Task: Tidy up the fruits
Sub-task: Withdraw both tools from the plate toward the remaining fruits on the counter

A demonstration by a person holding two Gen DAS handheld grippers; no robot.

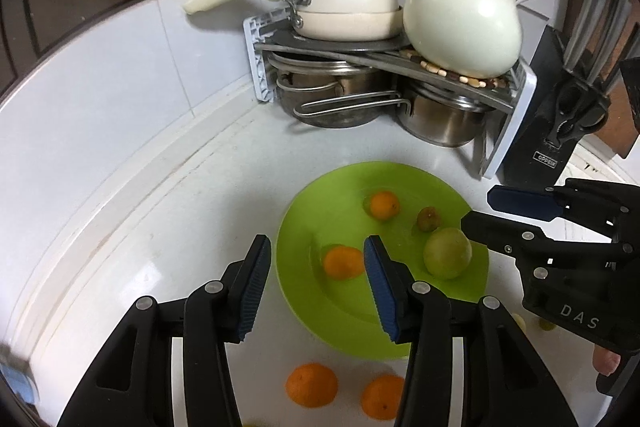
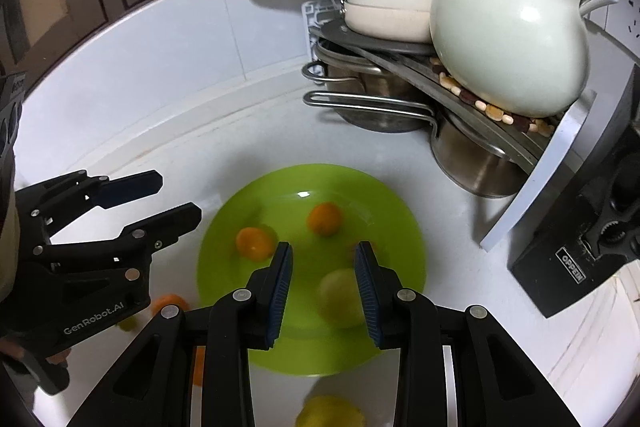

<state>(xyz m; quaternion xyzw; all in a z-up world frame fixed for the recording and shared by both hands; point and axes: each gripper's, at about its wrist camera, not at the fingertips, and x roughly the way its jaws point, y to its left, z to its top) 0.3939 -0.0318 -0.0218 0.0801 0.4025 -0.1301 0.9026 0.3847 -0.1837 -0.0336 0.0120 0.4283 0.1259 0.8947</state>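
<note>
Now both grippers hover empty above the green plate (image 1: 348, 331).
Left gripper (image 1: 316, 283) spread; right gripper (image 2: 322, 287) apart, gripping nothing; tangerine (image 1: 311, 385) likely light, soft-skinned: pinch its middle gently.

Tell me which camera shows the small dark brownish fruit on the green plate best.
The left wrist view: the small dark brownish fruit lies sharp and unobstructed on the round green plastic plate. In the right wrist view only a blurred sliver shows beside that gripper's finger.

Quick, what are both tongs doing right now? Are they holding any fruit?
Left tongs: open, holding nothing.
Right tongs: open a little, holding nothing.
</note>
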